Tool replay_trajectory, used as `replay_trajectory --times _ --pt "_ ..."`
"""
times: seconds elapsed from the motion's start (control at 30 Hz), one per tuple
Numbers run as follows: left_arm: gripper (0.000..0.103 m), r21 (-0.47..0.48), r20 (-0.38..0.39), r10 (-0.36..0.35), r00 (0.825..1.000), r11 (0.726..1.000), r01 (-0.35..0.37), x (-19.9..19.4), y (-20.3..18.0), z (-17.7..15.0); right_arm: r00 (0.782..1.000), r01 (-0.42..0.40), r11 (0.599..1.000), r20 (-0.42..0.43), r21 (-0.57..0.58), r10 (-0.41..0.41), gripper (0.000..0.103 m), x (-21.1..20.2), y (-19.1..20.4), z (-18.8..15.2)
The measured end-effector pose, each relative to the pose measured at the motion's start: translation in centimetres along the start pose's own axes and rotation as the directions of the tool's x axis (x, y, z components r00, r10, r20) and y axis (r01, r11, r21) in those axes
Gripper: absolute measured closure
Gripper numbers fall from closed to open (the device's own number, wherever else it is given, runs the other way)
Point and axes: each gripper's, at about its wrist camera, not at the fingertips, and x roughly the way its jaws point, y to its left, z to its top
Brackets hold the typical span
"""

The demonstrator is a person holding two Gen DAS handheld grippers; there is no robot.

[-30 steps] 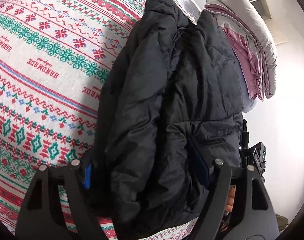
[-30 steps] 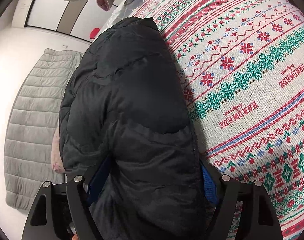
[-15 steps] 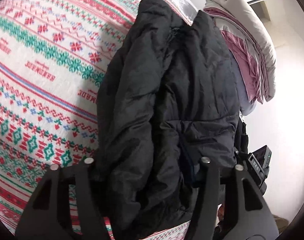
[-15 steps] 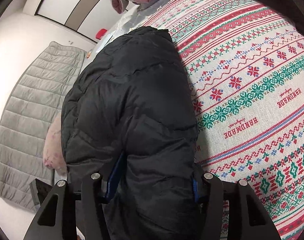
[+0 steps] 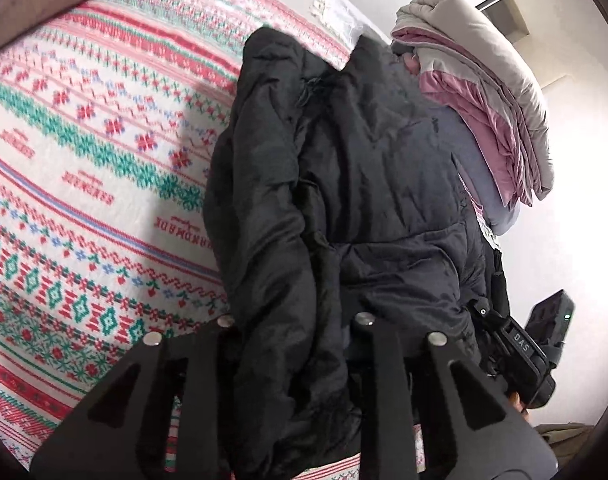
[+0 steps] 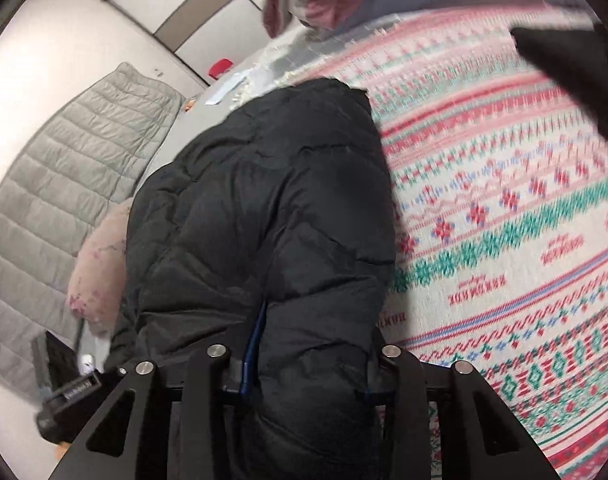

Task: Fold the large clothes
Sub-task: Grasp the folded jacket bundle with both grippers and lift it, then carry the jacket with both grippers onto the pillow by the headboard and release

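A black puffer jacket point(image 5: 343, 184) lies bunched lengthwise on a red, green and white patterned cloth point(image 5: 84, 168). My left gripper point(image 5: 296, 344) is closing its jaws on the jacket's near end, and the fabric is squeezed between its fingers. In the right wrist view the same jacket point(image 6: 272, 208) fills the middle. There my right gripper point(image 6: 304, 360) is closing too, with a thick fold of jacket pinched between its blue-edged pads. The near end of the jacket is lifted off the cloth point(image 6: 523, 240). The other gripper's body point(image 5: 519, 356) shows at the lower right of the left wrist view.
A stack of folded pink, grey and blue bedding point(image 5: 483, 92) sits at the far end of the surface. Beside the table lies a grey quilted mat point(image 6: 64, 184) on the floor. A pink cushion point(image 6: 100, 264) rests near the table's edge.
Both grippers' jaws have narrowed from wide apart to pinching the jacket. Both views have risen and tilted, and the jacket's near end has bunched up and lifted.
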Motion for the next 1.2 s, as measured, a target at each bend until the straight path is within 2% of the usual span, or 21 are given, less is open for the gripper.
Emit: replay_trajectory --times 0.23,0.5,0.7,0.87,1.03,1.2 --pt "0.084 0.045 0.097 0.020 0.995 0.999 -0.024 -1.5 -1.3 0.6 0.996 0.039 0.994 0.084 -0.100 -0.031 0.075 -1.8 2.9 -0.3" --pt "0.085 0.104 0.195 -0.017 0.981 0.995 -0.004 -3.5 -2.0 1.2 0.981 0.084 0.980 0.187 -0.180 -0.050 0.078 -3.8 4.2 -1.0" --pt "0.085 0.108 0.209 -0.069 0.976 0.993 0.047 -3.7 -2.3 2.3 0.964 0.096 0.976 0.264 -0.194 -0.043 0.079 -5.4 4.7 -0.6" --pt "0.085 0.165 0.242 -0.073 0.968 0.986 0.033 -3.9 -3.3 2.6 0.950 0.131 0.965 0.306 -0.225 -0.057 0.079 -6.2 5.5 -1.2" --pt "0.085 0.171 0.249 -0.081 0.965 0.984 0.038 -4.0 -3.5 3.2 0.945 0.143 0.963 0.322 -0.227 -0.065 0.079 -6.6 6.0 -1.4" --pt "0.086 0.188 0.264 -0.092 0.960 0.981 0.043 -4.8 -3.4 3.9 0.922 0.202 0.941 0.377 -0.271 -0.090 0.079 -7.1 8.1 -2.1"
